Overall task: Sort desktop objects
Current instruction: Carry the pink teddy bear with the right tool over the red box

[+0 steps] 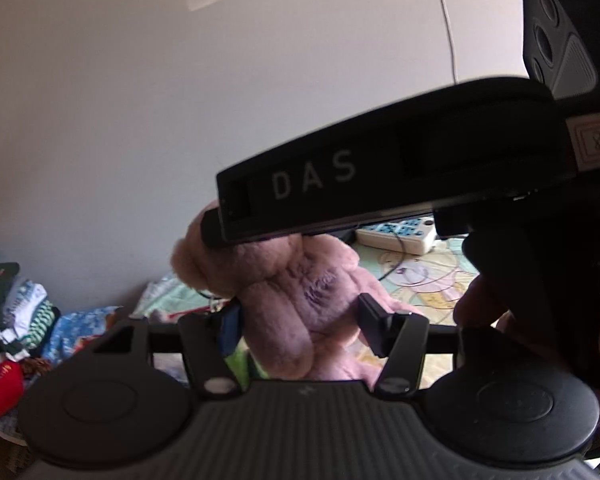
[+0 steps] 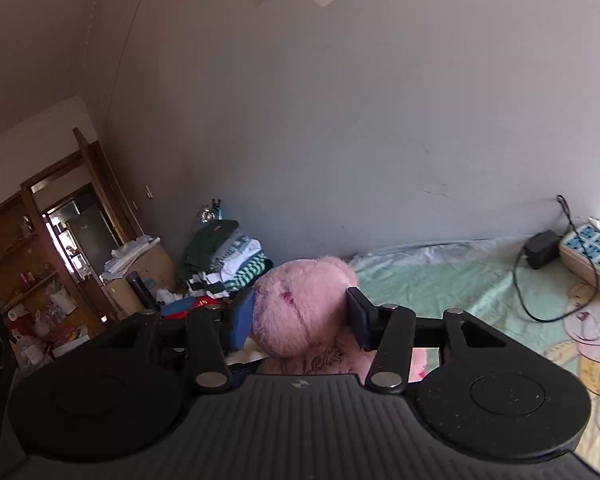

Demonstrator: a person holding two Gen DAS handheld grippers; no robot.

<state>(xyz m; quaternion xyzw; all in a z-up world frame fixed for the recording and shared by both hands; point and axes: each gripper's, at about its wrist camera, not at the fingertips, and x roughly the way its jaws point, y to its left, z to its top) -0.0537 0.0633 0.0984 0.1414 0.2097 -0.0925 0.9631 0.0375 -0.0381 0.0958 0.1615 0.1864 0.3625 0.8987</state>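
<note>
Pink plush bear held between both grippers, up off the bed.

The left gripper [image 1: 300, 320] is clenched on the pink plush bear [image 1: 300, 292] at its body, while the right gripper [image 2: 300, 316] squeezes its head from either side (a soft toy flops, so two grips probably steady it for carrying). It hangs above the green sheet [image 2: 440, 280], with the folded clothes pile [image 2: 228, 260] far left and the power strip [image 2: 592, 256] far right. Where it belongs cannot be told.

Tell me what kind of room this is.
Probably a lived-in bedroom: a surface spread with a cartoon-print sheet, folded clothes stacked by the wall, a wooden doorway, and a pink plush toy gripped by both grippers.
</note>
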